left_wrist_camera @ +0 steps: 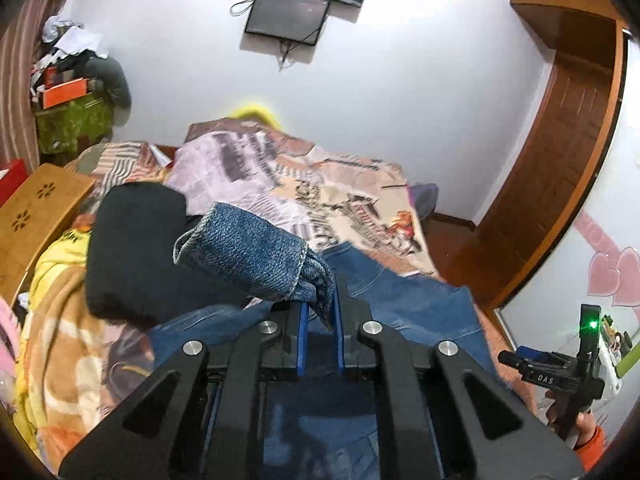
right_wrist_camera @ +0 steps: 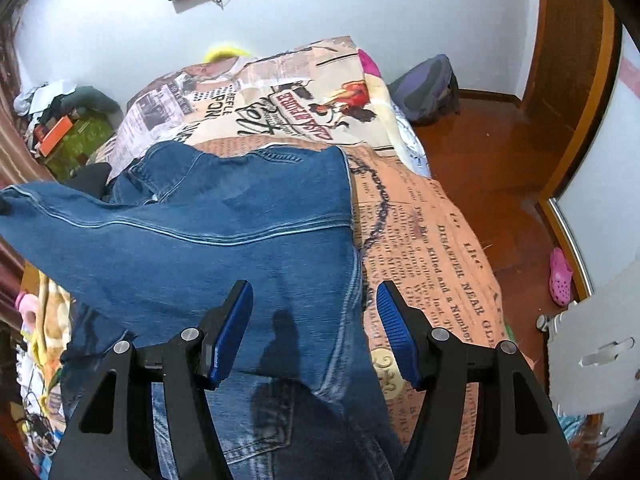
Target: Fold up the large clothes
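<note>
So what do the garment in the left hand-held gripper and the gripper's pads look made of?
Jeans: blue denim, going by the visible twill weave, faded wash and pale stitched hem; matte finish. Left hand-held gripper pads: blue, likely rubber or soft plastic. The right hand-held gripper shows the same pads ribbed.

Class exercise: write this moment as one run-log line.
left gripper: shut on jeans hem, lifted | right gripper: open above jeans, holding nothing | jeans: spread on bed cover | fold: unfinished
</note>
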`<act>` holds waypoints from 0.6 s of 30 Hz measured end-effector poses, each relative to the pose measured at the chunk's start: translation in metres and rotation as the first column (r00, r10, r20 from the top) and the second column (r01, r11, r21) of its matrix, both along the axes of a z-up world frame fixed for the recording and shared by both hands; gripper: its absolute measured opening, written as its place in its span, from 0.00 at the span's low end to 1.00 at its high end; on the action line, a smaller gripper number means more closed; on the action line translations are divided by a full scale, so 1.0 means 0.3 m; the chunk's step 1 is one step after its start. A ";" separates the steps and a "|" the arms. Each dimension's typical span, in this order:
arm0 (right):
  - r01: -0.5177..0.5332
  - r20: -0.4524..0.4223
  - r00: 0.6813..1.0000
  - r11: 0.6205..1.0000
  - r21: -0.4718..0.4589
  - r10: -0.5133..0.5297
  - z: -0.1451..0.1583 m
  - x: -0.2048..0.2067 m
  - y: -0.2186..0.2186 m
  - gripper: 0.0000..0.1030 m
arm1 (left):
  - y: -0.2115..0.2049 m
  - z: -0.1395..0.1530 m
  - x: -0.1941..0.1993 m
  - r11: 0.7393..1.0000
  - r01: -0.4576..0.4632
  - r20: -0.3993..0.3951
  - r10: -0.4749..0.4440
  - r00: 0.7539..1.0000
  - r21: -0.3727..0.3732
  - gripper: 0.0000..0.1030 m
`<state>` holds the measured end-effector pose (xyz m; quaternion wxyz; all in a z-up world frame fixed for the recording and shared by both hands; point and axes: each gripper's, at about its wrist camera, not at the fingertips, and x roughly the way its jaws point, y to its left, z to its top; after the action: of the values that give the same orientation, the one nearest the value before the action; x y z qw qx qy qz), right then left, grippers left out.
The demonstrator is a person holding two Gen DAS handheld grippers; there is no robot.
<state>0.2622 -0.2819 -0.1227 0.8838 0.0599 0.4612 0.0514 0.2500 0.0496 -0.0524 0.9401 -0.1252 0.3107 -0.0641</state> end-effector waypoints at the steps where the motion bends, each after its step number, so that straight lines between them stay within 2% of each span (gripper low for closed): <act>1: -0.009 -0.011 1.000 1.000 -0.006 0.009 -0.012 0.003 0.011 0.59 | 0.006 -0.023 -0.003 1.000 -0.010 -0.019 0.010 1.000 0.023 0.10; 4: -0.031 -0.048 0.998 0.999 -0.027 0.029 -0.054 0.009 0.038 0.59 | 0.032 -0.134 -0.005 0.995 -0.024 -0.111 0.034 0.993 0.094 0.10; 9: -0.067 -0.094 0.994 0.996 -0.063 0.061 -0.115 0.000 0.065 0.59 | 0.069 -0.300 -0.023 0.995 -0.023 -0.223 0.045 0.974 0.100 0.15; 15: -0.070 -0.116 0.991 0.997 -0.030 0.066 -0.114 -0.005 0.045 0.59 | 0.069 -0.408 -0.054 0.994 -0.009 -0.300 0.041 0.953 0.105 0.21; 18: -0.064 -0.122 0.991 0.998 -0.017 0.061 -0.117 -0.007 0.045 0.59 | 0.041 -0.441 -0.073 0.988 0.022 -0.327 0.030 0.945 0.153 0.23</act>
<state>0.2602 -0.2686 -0.1577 0.8526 0.0392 0.5162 0.0706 0.2282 0.0619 -0.1847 0.8823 -0.0616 0.4664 -0.0161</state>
